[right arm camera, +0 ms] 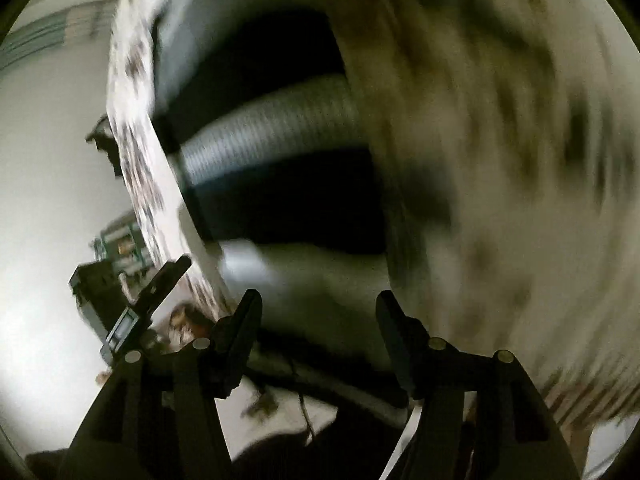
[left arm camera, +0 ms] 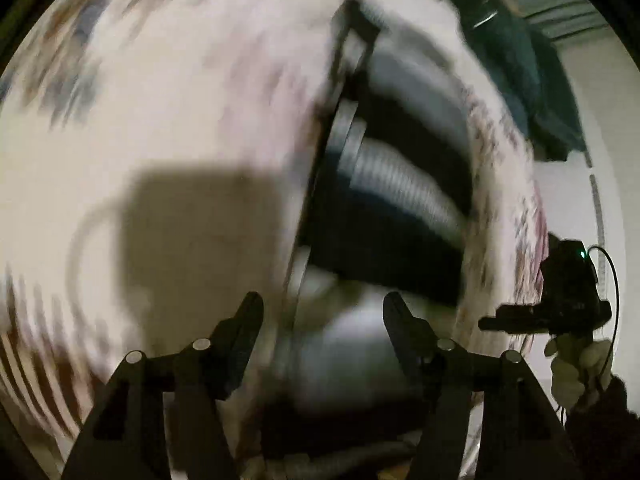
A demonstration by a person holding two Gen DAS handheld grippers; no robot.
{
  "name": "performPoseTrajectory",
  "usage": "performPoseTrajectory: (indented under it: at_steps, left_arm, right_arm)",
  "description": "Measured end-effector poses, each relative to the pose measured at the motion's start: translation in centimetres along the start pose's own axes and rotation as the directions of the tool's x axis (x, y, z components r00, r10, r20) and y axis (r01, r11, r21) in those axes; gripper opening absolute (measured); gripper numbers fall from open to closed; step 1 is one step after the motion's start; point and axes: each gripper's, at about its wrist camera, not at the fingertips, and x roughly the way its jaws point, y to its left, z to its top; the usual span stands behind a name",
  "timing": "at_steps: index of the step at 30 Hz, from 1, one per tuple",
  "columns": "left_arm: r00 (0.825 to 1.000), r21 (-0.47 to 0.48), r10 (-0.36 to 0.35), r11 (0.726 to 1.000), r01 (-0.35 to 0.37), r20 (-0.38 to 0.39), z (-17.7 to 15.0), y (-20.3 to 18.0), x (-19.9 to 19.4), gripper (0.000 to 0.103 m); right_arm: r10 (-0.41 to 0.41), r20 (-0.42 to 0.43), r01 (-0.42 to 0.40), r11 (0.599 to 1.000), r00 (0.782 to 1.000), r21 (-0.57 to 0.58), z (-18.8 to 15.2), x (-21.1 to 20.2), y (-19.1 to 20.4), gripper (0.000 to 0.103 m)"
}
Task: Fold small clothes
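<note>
Though both views are heavily motion-blurred, the left gripper [left arm camera: 323,305] shows its jaws spread wide with nothing between them. Right gripper [right arm camera: 319,304] likewise: jaws apart, empty. Pale patterned cloth [left arm camera: 168,92] fills the left side of the left wrist view, with another band [left arm camera: 504,184] curving down the right; whether this is the garment to fold, cannot tell. A grey ribbed hose [left arm camera: 404,188] runs across a dark gap between them. In the right wrist view, brown-blotched cloth [right arm camera: 500,160] fills the right side. No brand, label or writing is readable.
</note>
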Motion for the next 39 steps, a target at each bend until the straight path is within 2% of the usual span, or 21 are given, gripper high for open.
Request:
performPoseTrajectory:
  at_steps: [2, 6, 8, 9, 10, 11, 12, 15, 18, 20, 21, 22, 23, 25, 29, 33, 35, 36, 37, 38, 39]
  left_arm:
    - [0.999, -0.019, 0.021, 1.000, -0.022, -0.035, -3.1, 0.7, 1.0, 0.060]
    - [0.988, -0.009, 0.120, 0.993, -0.121, -0.101, -8.2, 1.7, 3.6, 0.059]
    - [0.991, -0.010, 0.114, 0.993, -0.115, -0.064, -9.7, 1.7, 3.4, 0.059]
    - [0.994, -0.010, 0.107, 0.994, -0.108, -0.025, -10.3, 1.7, 2.9, 0.048]
    - [0.996, -0.021, 0.089, 0.996, -0.089, 0.000, -10.7, 1.8, 2.6, 0.007]
    - [0.997, -0.043, 0.079, 0.996, -0.079, 0.010, -11.1, 2.2, 2.4, 0.005]
    - [0.998, -0.077, 0.057, 0.996, -0.054, 0.038, -11.5, 2.7, 1.9, 0.005]
    - [0.998, -0.128, 0.020, 0.992, -0.013, 0.058, -12.3, 4.1, 1.4, 0.006]
    - [0.999, -0.113, 0.018, 0.994, -0.013, 0.042, -11.9, 3.6, 0.8, 0.009]
    - [1.000, -0.139, 0.015, 0.990, -0.012, 0.018, -11.5, 4.1, 0.3, 0.014]
    - [0.999, -0.152, 0.030, 0.988, -0.026, 0.024, -10.9, 4.0, -0.3, 0.023]
    - [0.998, -0.152, 0.028, 0.988, -0.019, 0.056, -10.1, 3.8, -1.1, 0.030]
    - [0.996, -0.152, 0.012, 0.988, 0.001, 0.087, -9.2, 3.6, -1.0, 0.036]
    - [0.988, -0.165, -0.022, 0.985, 0.047, 0.151, -6.7, 3.1, -1.1, 0.069]
    - [0.968, -0.139, -0.120, 0.979, 0.153, 0.221, 1.9, 1.7, 0.8, 0.069]
    - [0.966, -0.079, -0.148, 0.983, 0.168, 0.211, 10.4, 0.6, 4.7, 0.069]
    - [0.969, -0.059, -0.160, 0.983, 0.174, 0.188, 12.7, 0.3, 6.1, 0.066]
    - [0.970, -0.035, -0.151, 0.986, 0.160, 0.193, 13.4, -0.2, 6.5, 0.052]
    - [0.970, -0.001, -0.154, 0.988, 0.157, 0.190, 13.8, -0.5, 6.7, 0.013]
    - [0.971, 0.009, -0.161, 0.987, 0.162, 0.179, 13.8, -0.5, 6.5, 0.009]
    - [0.968, 0.008, -0.170, 0.985, 0.171, 0.186, 13.7, -0.1, 6.1, 0.009]
  right_arm:
    - [0.011, -0.018, -0.010, 0.998, 1.000, 0.059, -4.0, 2.5, -2.3, 0.061]
    - [-0.015, -0.045, 0.021, 0.989, 0.999, 0.146, -7.9, 7.6, -5.7, 0.061]
    - [-0.001, -0.062, 0.012, 0.985, 0.998, 0.173, -10.3, 10.2, -7.3, 0.061]
    - [0.009, -0.066, 0.003, 0.984, 0.998, 0.176, -10.9, 10.9, -7.4, 0.061]
    - [0.023, -0.057, -0.013, 0.985, 0.998, 0.170, -11.6, 11.8, -7.5, 0.053]
    - [0.014, -0.032, -0.009, 0.988, 0.999, 0.151, -12.6, 11.6, -8.0, 0.014]
    - [-0.015, -0.024, 0.019, 0.990, 1.000, 0.141, -13.3, 11.7, -8.3, 0.011]
    - [-0.030, 0.012, 0.027, 0.983, 0.999, 0.180, -15.1, 11.4, -9.8, 0.011]
    - [-0.046, -0.019, 0.048, 0.990, 0.999, 0.133, -15.3, 10.9, -9.8, 0.013]
    - [-0.050, -0.046, 0.055, 0.994, 0.998, 0.097, -14.9, 10.2, -9.1, 0.028]
    - [-0.032, -0.053, 0.037, 0.995, 0.998, 0.095, -14.7, 9.7, -8.9, 0.035]
    - [-0.012, -0.046, 0.016, 0.995, 0.999, 0.096, -14.1, 9.5, -8.1, 0.049]
    - [0.009, -0.006, -0.009, 0.995, 1.000, 0.095, -13.3, 8.3, -7.8, 0.054]
    - [0.029, 0.071, -0.035, 0.996, 0.997, 0.083, -11.7, 6.8, -6.5, 0.054]
    - [0.117, 0.229, -0.140, 0.986, 0.966, 0.087, -6.6, 3.3, -5.5, 0.054]
    - [0.209, 0.339, -0.258, 0.960, 0.917, 0.106, -1.0, 1.8, -4.5, 0.054]
    - [0.233, 0.357, -0.295, 0.947, 0.905, 0.128, 1.9, 2.0, -4.2, 0.063]
    - [0.229, 0.358, -0.292, 0.947, 0.905, 0.133, 3.7, 1.6, -4.2, 0.063]
    - [0.224, 0.346, -0.283, 0.950, 0.911, 0.131, 4.9, 2.0, -3.9, 0.063]
    - [0.231, 0.328, -0.281, 0.952, 0.916, 0.117, 5.9, 2.6, -3.5, 0.063]
    - [0.239, 0.333, -0.285, 0.954, 0.912, 0.097, 6.3, 2.8, -3.1, 0.056]
